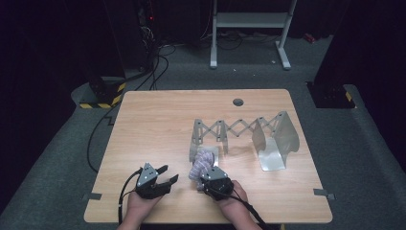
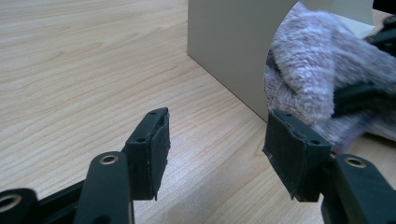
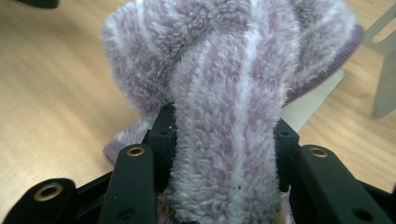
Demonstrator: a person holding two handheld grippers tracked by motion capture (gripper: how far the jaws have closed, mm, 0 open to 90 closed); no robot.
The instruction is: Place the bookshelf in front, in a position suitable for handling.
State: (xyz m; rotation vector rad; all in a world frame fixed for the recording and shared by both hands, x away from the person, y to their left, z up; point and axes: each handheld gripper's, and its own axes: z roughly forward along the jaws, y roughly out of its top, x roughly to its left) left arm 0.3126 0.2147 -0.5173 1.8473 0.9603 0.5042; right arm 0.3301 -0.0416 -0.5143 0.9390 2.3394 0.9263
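One fuzzy lilac towel [image 3: 233, 93] is clamped between the jaws of the right hand-held gripper [image 1: 210, 178], bunched at the near left end of the metal folding rack [image 1: 239, 129]. Picking it up looks done; draping it on the rack seems left. Beside it, the left hand-held gripper [image 1: 165, 176] stands wide and holds nothing above the desk [image 1: 153, 124].

Towel [image 3: 224, 93] between right gripper [image 1: 207, 178] jaws, bunched ahead of them, far end on base plate of rack [image 1: 239, 132]. Rack beyond jaws, on table [image 1: 158, 124]. Left gripper [image 1: 165, 175] jaws apart over bare table; rack panel ahead, towel ahead-right, near right jaw tip.
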